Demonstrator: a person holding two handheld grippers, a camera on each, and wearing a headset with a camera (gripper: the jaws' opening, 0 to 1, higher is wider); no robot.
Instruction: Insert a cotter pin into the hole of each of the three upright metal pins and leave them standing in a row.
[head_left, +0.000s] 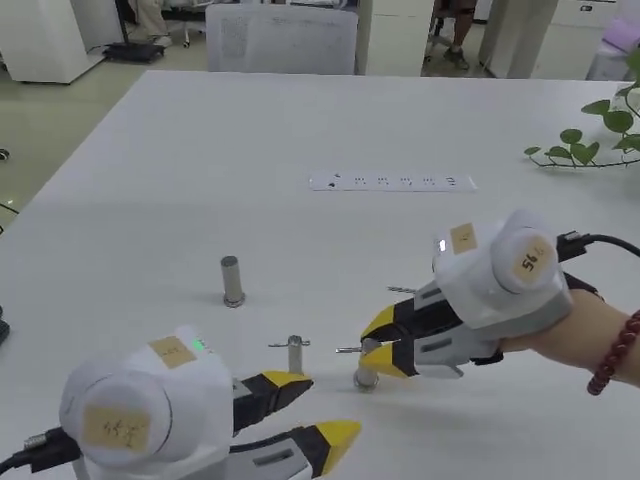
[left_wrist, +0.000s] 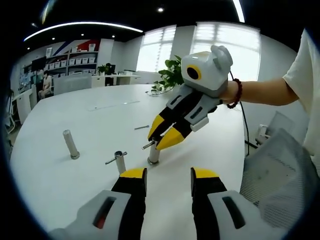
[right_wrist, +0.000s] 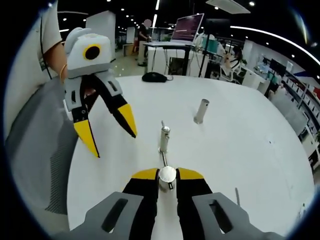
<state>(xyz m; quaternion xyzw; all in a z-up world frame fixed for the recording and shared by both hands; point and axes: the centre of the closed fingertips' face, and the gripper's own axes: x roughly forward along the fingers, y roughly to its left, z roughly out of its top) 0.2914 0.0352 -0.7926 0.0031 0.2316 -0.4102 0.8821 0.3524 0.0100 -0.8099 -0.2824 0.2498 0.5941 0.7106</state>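
Head view put your right gripper (head_left: 382, 343) at the 3 o'clock side, its yellow tips down over the near pin (head_left: 366, 378), which stood upright on the white table (head_left: 300, 130) at about 5 o'clock from centre. A first cotter pin (head_left: 349, 350) stuck out of that pin's top toward 9 o'clock. In your right gripper view the pin's round top sat between the two jaws, which were drawn in close on either side of it. Whether they clenched the cotter pin, the metal pin, or merely flanked them, I cannot tell.

At 9 o'clock of the near pin stood the middle pin (head_left: 295, 357), with a second cotter pin (head_left: 288, 344) lying level through its top. The far pin (head_left: 232, 281) stood upright at 10 o'clock of the middle one, well apart from it, and I saw no wire in its top. The three made a slanted line from 10 o'clock to 4 o'clock.

Your left gripper (head_left: 320, 408) sat at 7 o'clock, jaws spread and released, with nothing between them; its upper tip was just beside the middle pin, at that pin's 6 o'clock, apart from it.

A loose cotter pin (head_left: 401, 290) lay flat on the table at 12 o'clock of the right gripper's tips. A power strip (head_left: 392, 182) lay at 12 o'clock, a plant (head_left: 600, 140) at 2 o'clock.
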